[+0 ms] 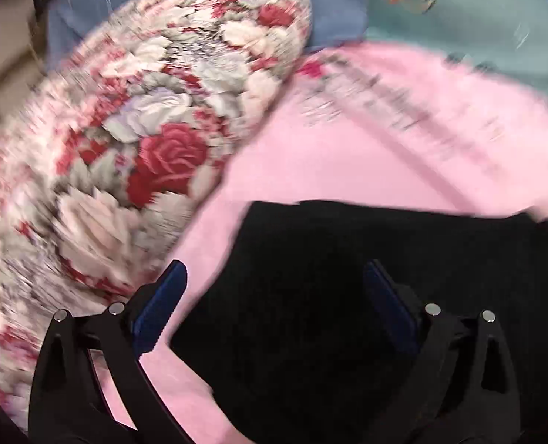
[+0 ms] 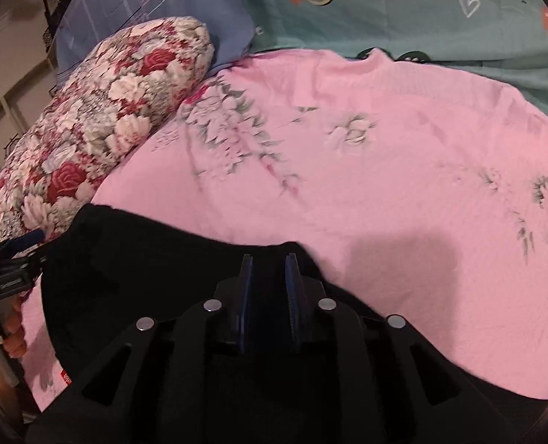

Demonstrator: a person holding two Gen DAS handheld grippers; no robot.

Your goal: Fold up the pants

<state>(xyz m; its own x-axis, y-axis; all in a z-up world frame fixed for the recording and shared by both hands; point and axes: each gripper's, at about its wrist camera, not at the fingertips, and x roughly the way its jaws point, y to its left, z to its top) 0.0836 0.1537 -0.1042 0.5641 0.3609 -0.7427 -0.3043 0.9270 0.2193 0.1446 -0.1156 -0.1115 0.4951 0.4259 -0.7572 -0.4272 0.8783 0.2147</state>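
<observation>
**Pants under both grippers, far edge just ahead of the right**

The black pants (image 2: pixel 133 259) lie flat on the pink sheet (image 2: pixel 385 185), their visible far edge running left to right across both views. The right gripper (image 2: pixel 269 281) sits nearest that edge, its jaws narrowly parted; whether cloth is pinched between them I cannot tell. The left gripper (image 1: pixel 274 296) hangs wide open over the pants' left corner, gripping nothing.

Count: 1 pants, 2 grippers, 1 floral pillow (image 2: pixel 100 118).
</observation>
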